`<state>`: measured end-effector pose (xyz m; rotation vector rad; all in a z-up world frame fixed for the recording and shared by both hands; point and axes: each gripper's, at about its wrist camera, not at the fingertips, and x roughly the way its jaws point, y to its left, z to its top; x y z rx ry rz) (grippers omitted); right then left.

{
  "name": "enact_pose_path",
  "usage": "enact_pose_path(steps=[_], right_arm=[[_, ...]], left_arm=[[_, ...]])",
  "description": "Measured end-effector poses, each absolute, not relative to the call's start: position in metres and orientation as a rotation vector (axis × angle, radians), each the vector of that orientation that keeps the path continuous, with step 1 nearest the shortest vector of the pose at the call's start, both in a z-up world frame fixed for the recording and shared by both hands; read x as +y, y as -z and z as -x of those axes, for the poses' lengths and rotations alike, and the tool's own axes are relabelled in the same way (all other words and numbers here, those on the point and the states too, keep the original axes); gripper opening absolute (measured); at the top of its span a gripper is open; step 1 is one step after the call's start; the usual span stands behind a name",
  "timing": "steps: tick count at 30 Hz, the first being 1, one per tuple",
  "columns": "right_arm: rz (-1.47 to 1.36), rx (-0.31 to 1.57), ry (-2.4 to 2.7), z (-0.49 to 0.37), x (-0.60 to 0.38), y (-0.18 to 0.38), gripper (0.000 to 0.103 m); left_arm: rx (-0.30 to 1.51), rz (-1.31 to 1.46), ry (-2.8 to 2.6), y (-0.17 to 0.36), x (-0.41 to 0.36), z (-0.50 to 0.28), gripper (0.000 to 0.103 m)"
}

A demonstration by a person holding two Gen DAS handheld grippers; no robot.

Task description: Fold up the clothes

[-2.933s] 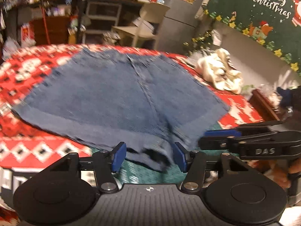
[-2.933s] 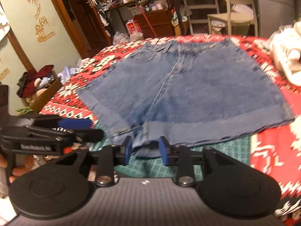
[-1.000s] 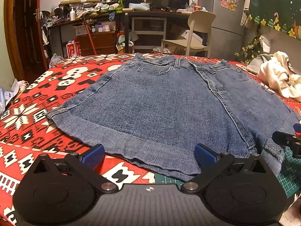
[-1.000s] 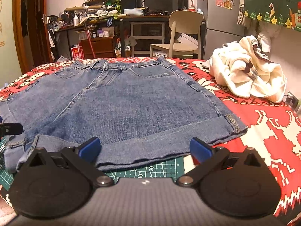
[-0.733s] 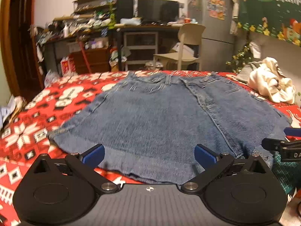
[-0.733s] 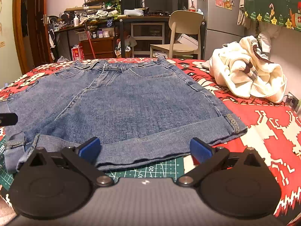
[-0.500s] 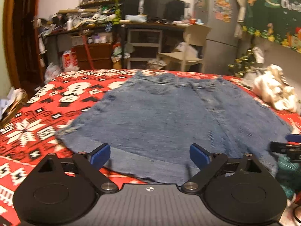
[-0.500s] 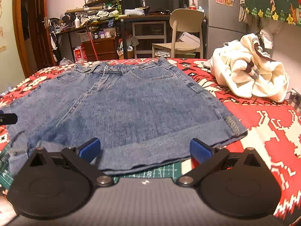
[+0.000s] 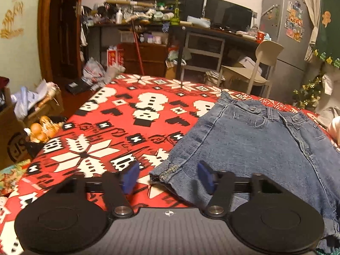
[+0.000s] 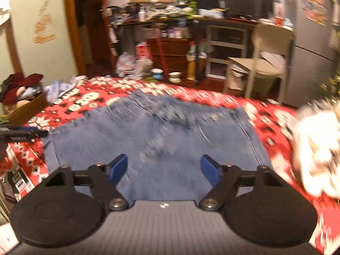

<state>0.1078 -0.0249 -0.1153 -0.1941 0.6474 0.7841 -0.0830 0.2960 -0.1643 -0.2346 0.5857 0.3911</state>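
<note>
The denim shorts [image 9: 250, 140] lie flat on the red-and-white Christmas-pattern cloth [image 9: 119, 127], waistband at the far edge toward the beige chair [image 9: 252, 68], leg hems at the near edge. Everything else sits around them: a heap of cream clothing [image 10: 318, 148] lies on the cloth just past their right side seam.

The left gripper [image 9: 167, 177] hangs over the shorts' left hem corner. Its jaws stand about half apart and are closing, with the stitched corner of the cuff between the blue pads [image 9: 129, 177], though the cloth does not look pinched yet. The right gripper [image 10: 164, 169] is over the middle of the shorts, above the denim; its jaws are fairly wide and also closing, with nothing between them that I can make out. That view is smeared with motion, so finer detail is lost.

From where I stand this looks like the take-up for a first fold, probably left leg over right. To do it well, I'd let the left pads bite both layers of the cuff, well in from the frayed edge, before any lift. The right gripper wants a matching hold on the same side, near the waistband, so the edge rises level. Carry it low across the shorts, or the far half may drag and wrinkle.
</note>
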Motion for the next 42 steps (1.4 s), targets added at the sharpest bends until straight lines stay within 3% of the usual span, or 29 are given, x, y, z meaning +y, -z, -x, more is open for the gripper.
enact_pose_path(steps=[2,4,6,9,13,20,22,26,39,42], right_arm=[[0.218,0.648,-0.829,-0.122,-0.002,0.106,0.067],[0.248,0.66,-0.886,-0.14,0.024,0.099,0.045],[0.264,0.674,-0.938,-0.157,0.05,0.095,0.03],[0.304,0.679,-1.001,-0.185,0.094,0.09,0.024],[0.38,0.689,-1.067,-0.217,0.152,0.091,0.022],[0.441,0.76,-1.073,-0.276,0.232,0.129,0.014],[0.447,0.788,-1.067,-0.289,0.247,0.146,0.009],[0.436,0.837,-1.044,-0.304,0.264,0.181,0.008],[0.303,0.829,-0.991,-0.327,0.273,0.193,0.007],[0.305,0.803,-0.968,-0.317,0.27,0.181,0.013]], left_arm=[[0.591,0.233,-0.39,0.166,0.3,0.08,0.045],[0.602,0.234,-0.387,0.167,0.303,0.078,0.038],[0.617,0.253,-0.375,0.171,0.309,0.074,0.036],[0.629,0.282,-0.337,0.173,0.314,0.07,0.038],[0.658,0.218,-0.315,0.173,0.312,0.063,0.042],[0.693,0.176,-0.266,0.172,0.306,0.053,0.02],[0.701,0.178,-0.264,0.172,0.305,0.051,0.018],[0.716,0.154,-0.265,0.168,0.301,0.051,0.011],[0.711,0.177,-0.303,0.167,0.3,0.059,0.011],[0.714,0.191,-0.311,0.167,0.301,0.058,0.011]])
